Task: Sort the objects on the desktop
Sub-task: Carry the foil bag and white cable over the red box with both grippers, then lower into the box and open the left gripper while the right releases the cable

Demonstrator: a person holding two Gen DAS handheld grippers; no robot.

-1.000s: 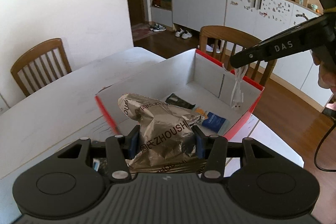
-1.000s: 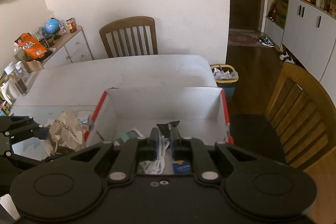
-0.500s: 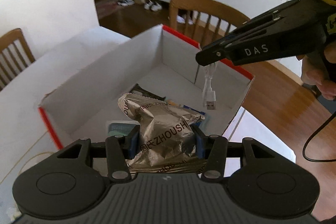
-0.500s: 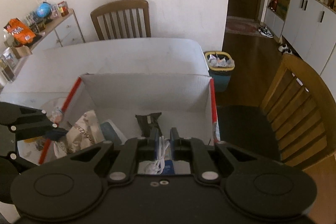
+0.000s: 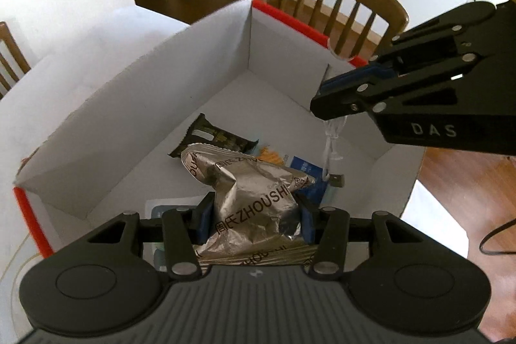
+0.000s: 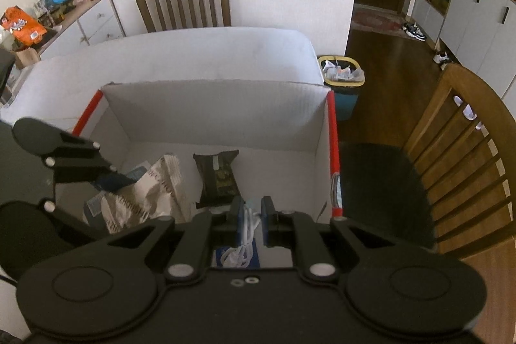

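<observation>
- The left gripper (image 5: pixel 254 215) is clamped on one crumpled silver foil snack bag (image 5: pixel 248 199); both blue pads press into the bag's sides, and the bag bulges up and forward between them, over the inside of the box (image 5: pixel 154 105).
- The right gripper (image 6: pixel 251 216) has its jaws narrowed, with one coiled white cable (image 6: pixel 246 224) between them; the cable lies against the left pad (image 6: pixel 239 215), with a gap to the right pad. In the left wrist view the cable (image 5: pixel 332 147) hangs down from that gripper's (image 5: pixel 325 100) tips, its plug end low over the box floor.
- Both grippers are above the one white cardboard box with red edges.
- Ahead of the left gripper, beyond the foil bag, one dark snack packet (image 5: pixel 213 139) lies flat on the box floor; ahead of the right gripper it lies just left of the fingers.
- One blue packet (image 5: pixel 304 166) lies below the hanging cable, right of the foil bag.
- Two wooden chairs show: one (image 6: pixel 183 0) beyond the table (image 6: pixel 225 54), one (image 6: pixel 467 157) to the right gripper's right.
- One waste bin (image 6: pixel 342 79) stands past the table corner.
</observation>
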